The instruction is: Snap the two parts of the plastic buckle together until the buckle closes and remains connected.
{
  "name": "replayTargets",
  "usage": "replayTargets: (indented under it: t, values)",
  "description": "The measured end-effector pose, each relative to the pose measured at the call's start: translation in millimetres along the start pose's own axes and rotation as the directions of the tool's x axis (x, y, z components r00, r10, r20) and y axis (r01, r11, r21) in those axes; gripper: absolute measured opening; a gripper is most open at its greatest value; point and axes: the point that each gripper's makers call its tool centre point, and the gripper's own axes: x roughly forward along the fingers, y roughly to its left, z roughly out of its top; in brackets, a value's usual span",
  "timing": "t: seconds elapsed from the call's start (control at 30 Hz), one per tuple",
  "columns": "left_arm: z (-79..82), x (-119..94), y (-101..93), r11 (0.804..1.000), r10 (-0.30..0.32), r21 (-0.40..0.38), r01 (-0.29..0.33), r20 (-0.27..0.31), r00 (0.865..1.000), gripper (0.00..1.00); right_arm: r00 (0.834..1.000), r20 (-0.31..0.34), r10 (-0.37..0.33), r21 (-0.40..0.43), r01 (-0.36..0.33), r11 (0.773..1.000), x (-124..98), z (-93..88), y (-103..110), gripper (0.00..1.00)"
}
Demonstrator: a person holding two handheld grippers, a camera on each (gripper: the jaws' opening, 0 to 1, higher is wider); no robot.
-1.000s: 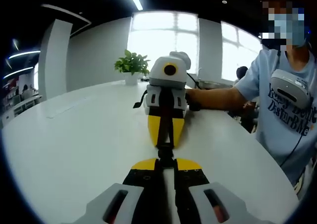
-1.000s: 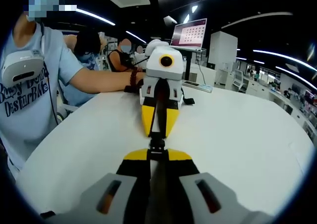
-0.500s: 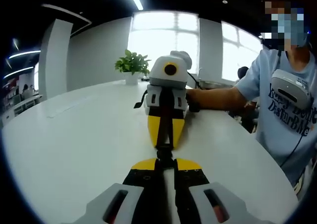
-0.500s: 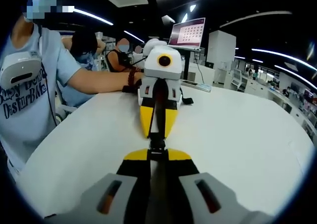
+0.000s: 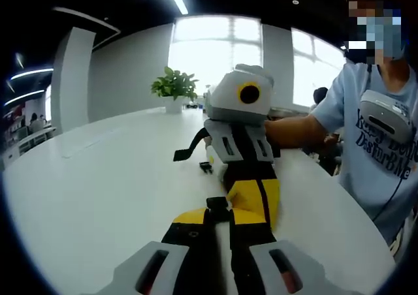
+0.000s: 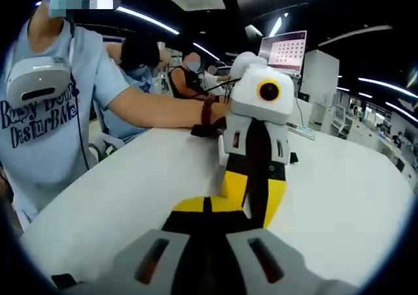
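Observation:
A small black buckle part (image 5: 217, 204) sits at the tips of my left gripper (image 5: 219, 215), whose yellow-tipped jaws are shut on it just above the white table (image 5: 98, 190). The right gripper (image 5: 253, 207) reaches in from the far side and lies alongside, to the right of the left one, its jaws pressed together and its tip hidden behind my left jaw. In the right gripper view my right gripper (image 6: 209, 205) is shut with no buckle part showing at its tips. The left gripper (image 6: 256, 200) stands tilted just to its right, overlapping it.
A person in a light blue shirt (image 5: 379, 145) stands at the table's edge, a forearm (image 6: 163, 109) stretched over it to the gripper. A potted plant (image 5: 173, 86) stands at the far end. Seated people and a monitor (image 6: 282, 50) lie beyond the table.
The grippers met tip to tip in one line before. Now they have slid past each other and sit side by side, much closer, each tilted in the other's view.

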Motion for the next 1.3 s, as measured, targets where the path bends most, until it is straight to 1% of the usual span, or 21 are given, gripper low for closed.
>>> replayTargets:
  t: [0.03,0.13,0.73,0.93,1.03,1.2,1.23,1.27,1.3]
  values:
    - [0.2,0.1,0.2,1.000,-0.001,-0.002,0.001,0.000,1.000,0.09,1.000,0.019,-0.012,-0.010,0.013,1.000,-3.1,2.7,-1.5,0.00]
    - [-0.1,-0.4,0.5,1.000,-0.009,-0.006,0.009,0.002,1.000,0.09,1.000,0.020,-0.017,-0.010,0.017,1.000,-4.0,3.1,-0.1,0.00]
    - [-0.7,-3.4,4.3,1.000,-0.011,-0.021,0.011,0.007,1.000,0.09,1.000,0.028,-0.014,0.007,0.014,1.000,-2.8,3.3,1.1,0.00]
    - [-0.7,-4.1,5.4,1.000,-0.004,-0.021,0.004,0.010,1.000,0.10,0.999,0.031,-0.028,0.001,0.028,1.000,-2.7,3.5,1.0,0.00]
    - [-0.8,-4.4,6.1,1.000,-0.002,-0.022,0.003,0.011,1.000,0.10,0.999,0.028,-0.042,-0.023,0.043,0.999,-2.9,3.7,1.9,0.00]
    - [-0.6,-4.3,6.5,1.000,0.002,-0.021,-0.002,0.013,1.000,0.10,0.998,0.023,-0.056,-0.034,0.056,0.998,-3.5,3.7,0.3,0.01]
    - [-0.6,-4.2,6.4,1.000,0.003,-0.021,-0.003,0.013,1.000,0.10,0.998,-0.015,-0.069,-0.017,0.068,0.998,-7.2,2.0,0.7,0.01]
    - [-0.5,-4.0,6.9,1.000,0.006,-0.021,-0.005,0.014,1.000,0.10,0.998,0.009,-0.064,-0.025,0.064,0.998,-11.2,9.4,0.6,0.01]
    - [-0.4,-4.1,7.2,1.000,0.006,-0.022,-0.006,0.014,1.000,0.10,0.988,0.118,-0.101,0.029,0.098,0.995,-21.0,28.3,-4.4,0.01]
